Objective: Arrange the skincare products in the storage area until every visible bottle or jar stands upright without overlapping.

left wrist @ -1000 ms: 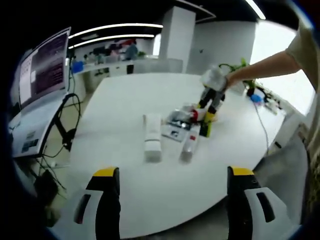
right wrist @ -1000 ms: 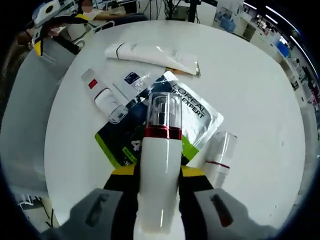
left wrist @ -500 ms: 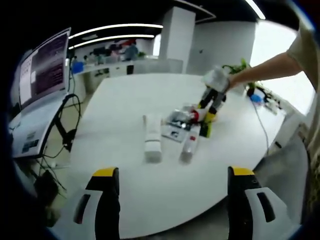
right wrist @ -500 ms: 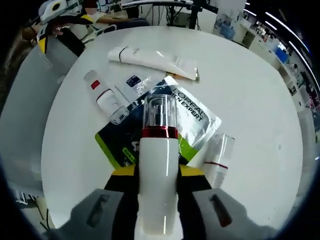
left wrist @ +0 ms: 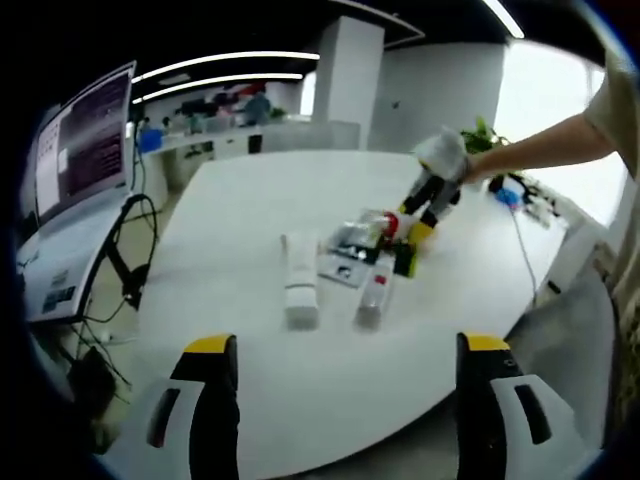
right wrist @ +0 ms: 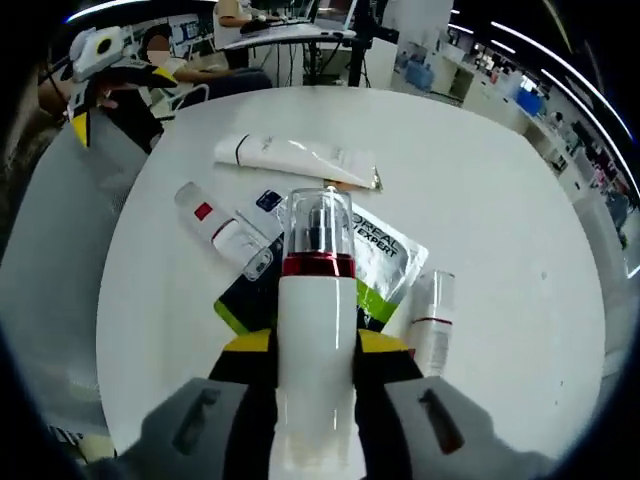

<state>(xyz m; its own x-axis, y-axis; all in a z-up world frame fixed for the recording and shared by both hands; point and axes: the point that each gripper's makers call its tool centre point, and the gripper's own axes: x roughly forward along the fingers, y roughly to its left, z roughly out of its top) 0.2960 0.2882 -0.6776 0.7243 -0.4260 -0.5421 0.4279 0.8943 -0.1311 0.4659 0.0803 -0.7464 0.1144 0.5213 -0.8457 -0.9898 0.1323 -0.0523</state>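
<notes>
White round table [left wrist: 250, 210]. Monitor [left wrist: 85, 135] on a stand, lit, placed left of the table; cables [left wrist: 130, 260] hung beneath it. Green plant [left wrist: 480, 135] seen at the far edge. Ceiling light strips [left wrist: 225, 62] lit.

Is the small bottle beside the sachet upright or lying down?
Lying down. The small bottle rests on its side on the table, right of the sachet, below the held pump bottle.

- Round white table [right wrist: 520, 220], bare toward the edges.
- White tube [right wrist: 295, 155] lying flat.
- Slim bottle with red label [right wrist: 222, 232] on its side.
- Foil sachet [right wrist: 385, 255], flat, near centre.
- Small white bottle [right wrist: 432, 322] lying beside sachet.
</notes>
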